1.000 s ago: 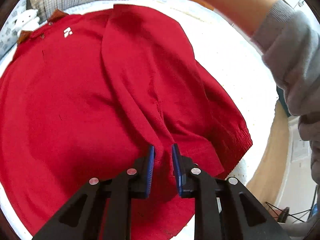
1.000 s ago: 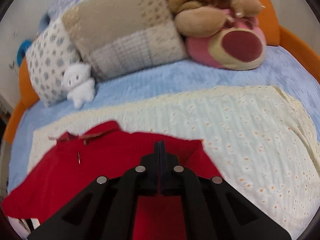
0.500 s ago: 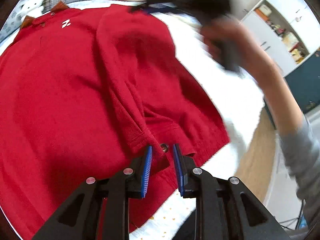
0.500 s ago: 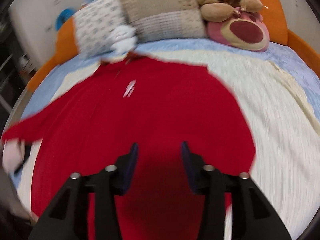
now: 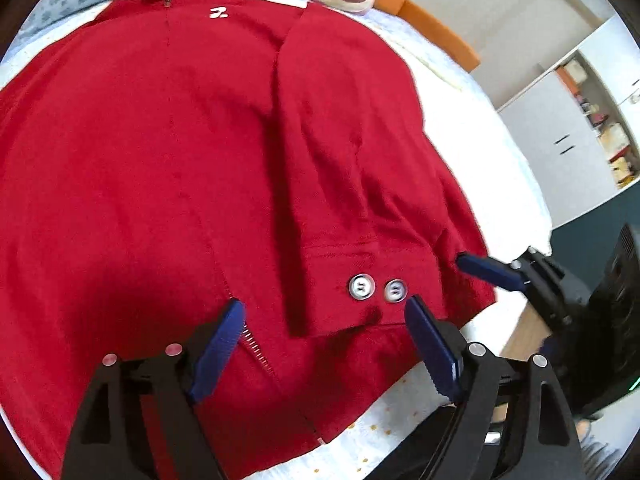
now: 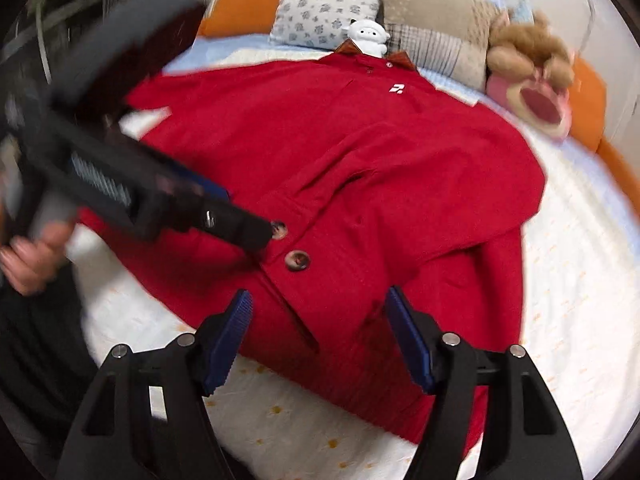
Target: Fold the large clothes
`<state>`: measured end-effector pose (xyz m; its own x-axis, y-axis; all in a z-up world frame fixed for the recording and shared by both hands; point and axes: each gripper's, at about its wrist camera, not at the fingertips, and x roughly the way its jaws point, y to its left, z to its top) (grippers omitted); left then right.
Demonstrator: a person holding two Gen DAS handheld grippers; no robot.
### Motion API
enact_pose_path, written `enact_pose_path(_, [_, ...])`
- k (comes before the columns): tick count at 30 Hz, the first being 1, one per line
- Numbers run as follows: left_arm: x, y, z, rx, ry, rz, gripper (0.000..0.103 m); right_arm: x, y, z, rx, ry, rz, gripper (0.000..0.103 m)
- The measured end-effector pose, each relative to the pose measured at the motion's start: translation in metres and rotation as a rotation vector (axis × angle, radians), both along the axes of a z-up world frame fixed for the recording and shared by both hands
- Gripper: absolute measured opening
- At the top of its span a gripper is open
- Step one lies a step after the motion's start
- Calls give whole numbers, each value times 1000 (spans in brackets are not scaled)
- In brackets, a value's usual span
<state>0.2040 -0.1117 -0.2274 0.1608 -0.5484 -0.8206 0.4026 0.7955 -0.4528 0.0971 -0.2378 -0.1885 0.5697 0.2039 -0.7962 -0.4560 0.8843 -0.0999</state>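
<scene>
A large red jacket (image 5: 160,160) lies flat on the bed, collar toward the pillows, its right sleeve (image 5: 332,184) folded over the front, the cuff with two buttons (image 5: 362,287) near the hem. My left gripper (image 5: 324,324) is open and empty just above the cuff. My right gripper (image 6: 318,316) is open and empty over the hem at the jacket's right side (image 6: 360,168); it also shows in the left wrist view (image 5: 492,270). The left gripper shows blurred in the right wrist view (image 6: 160,196).
A white dotted bedspread (image 6: 580,280) covers the bed. Pillows (image 6: 324,4), a small white toy (image 6: 368,34) and a pink plush bear (image 6: 532,88) line the orange headboard (image 6: 588,88). White cupboards (image 5: 568,128) stand beyond the bed's right edge.
Both grippers have opened and let go of the jacket. The sleeve now lies folded across the front. The right gripper has come down from the shoulder to the hem.
</scene>
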Motion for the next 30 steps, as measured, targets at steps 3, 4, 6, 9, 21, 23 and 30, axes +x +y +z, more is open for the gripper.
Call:
enact_pose_path(3, [12, 8, -15, -65, 60, -6, 67, 6, 9, -11, -50, 34, -7, 26])
enact_pose_path(4, [14, 9, -17, -98, 83, -12, 55, 7, 9, -11, -12, 60, -6, 20])
enact_pose_path(6, [16, 10, -26, -171, 142, -14, 35, 7, 8, -6, 19, 73, -9, 12])
enact_pose_path(9, [15, 17, -28, -221, 164, -1, 27, 4, 5, 3, 27, 78, -2, 10])
enact_pose_path(21, [-5, 41, -18, -183, 115, 22, 68, 6, 26, 7, -61, 169, 58, 54])
enact_pose_path(23, [-14, 87, 13, -164, -47, 104, 87, -1, 39, 29, -43, 83, 93, 81])
enact_pose_path(30, [-24, 309, 84, -4, -233, 581, 89, 29, 101, 88, 97, -11, 181, 83])
